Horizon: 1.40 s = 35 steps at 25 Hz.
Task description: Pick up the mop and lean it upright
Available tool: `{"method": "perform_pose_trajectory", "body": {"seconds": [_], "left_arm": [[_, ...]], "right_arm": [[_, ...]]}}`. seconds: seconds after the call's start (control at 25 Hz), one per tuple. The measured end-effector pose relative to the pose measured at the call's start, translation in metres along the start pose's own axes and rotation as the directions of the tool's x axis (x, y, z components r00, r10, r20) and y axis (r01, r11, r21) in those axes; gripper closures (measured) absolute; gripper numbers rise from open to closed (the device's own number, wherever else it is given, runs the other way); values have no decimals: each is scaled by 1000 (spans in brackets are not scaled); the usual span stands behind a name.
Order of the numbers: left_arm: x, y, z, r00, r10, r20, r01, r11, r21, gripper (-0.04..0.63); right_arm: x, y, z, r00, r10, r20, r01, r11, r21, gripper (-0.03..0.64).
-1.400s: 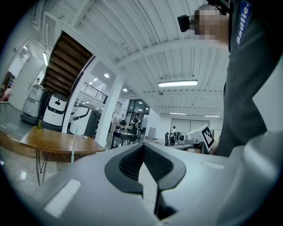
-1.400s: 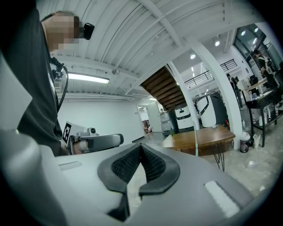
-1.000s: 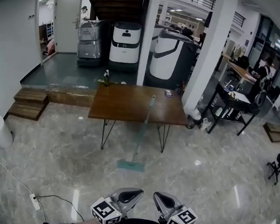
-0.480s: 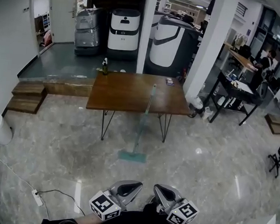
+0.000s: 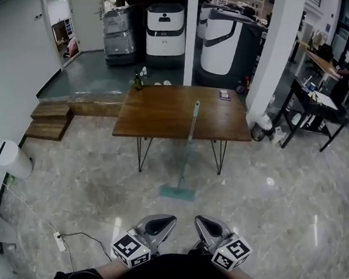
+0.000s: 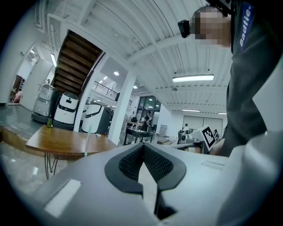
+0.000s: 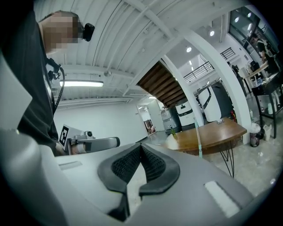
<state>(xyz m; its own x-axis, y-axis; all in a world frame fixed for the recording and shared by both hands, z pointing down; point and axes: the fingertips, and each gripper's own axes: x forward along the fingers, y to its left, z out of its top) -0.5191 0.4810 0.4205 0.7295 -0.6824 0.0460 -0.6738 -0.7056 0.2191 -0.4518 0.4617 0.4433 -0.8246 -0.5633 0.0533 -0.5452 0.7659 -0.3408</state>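
A mop (image 5: 187,149) with a pale green handle leans upright against the front edge of the wooden table (image 5: 158,116), its flat teal head (image 5: 177,193) on the floor. The mop handle (image 6: 86,140) also shows in the left gripper view and, as mop handle (image 7: 197,137), in the right gripper view. My left gripper (image 5: 166,219) and right gripper (image 5: 201,221) are held close to my body at the bottom of the head view, well short of the mop. Both are shut and hold nothing; the jaw tips meet in left gripper (image 6: 143,145) and right gripper (image 7: 140,146).
A green bottle (image 5: 138,81) and a small dark item (image 5: 225,95) sit on the table. White pillars (image 5: 282,48) and large white machines (image 5: 166,26) stand behind it. Wooden steps (image 5: 50,121) lie at left, a black desk (image 5: 314,108) at right, a power strip and cable (image 5: 60,241) near my feet.
The head view has shifted: the table and mop sit slightly lower and to the right in the picture. Both grippers stay shut and close to my body, a little higher in frame.
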Motion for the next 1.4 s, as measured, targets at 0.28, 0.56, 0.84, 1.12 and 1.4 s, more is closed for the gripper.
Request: {"method": "perform_pose_trajectory", "body": {"seconds": [0.28, 0.56, 0.84, 1.12, 1.4], "left_arm": [[88, 24, 19, 994, 103, -20, -103, 994, 31, 575], [149, 32, 27, 983, 173, -57, -169, 984, 59, 575], [189, 42, 27, 984, 165, -72, -161, 985, 54, 575], [218, 74, 27, 993, 101, -65, -100, 994, 33, 575], [245, 145, 36, 998, 23, -55, -22, 999, 29, 575]], "right_arm": [[-6, -89, 36, 998, 55, 26, -56, 997, 48, 611], [-12, -151, 55, 995, 94, 37, -97, 992, 85, 611], [-13, -183, 61, 995, 94, 23, -96, 992, 83, 611], [2, -216, 68, 1000, 20, 1, -20, 997, 76, 611], [46, -248, 93, 996, -95, 3, 94, 995, 33, 611]]}}
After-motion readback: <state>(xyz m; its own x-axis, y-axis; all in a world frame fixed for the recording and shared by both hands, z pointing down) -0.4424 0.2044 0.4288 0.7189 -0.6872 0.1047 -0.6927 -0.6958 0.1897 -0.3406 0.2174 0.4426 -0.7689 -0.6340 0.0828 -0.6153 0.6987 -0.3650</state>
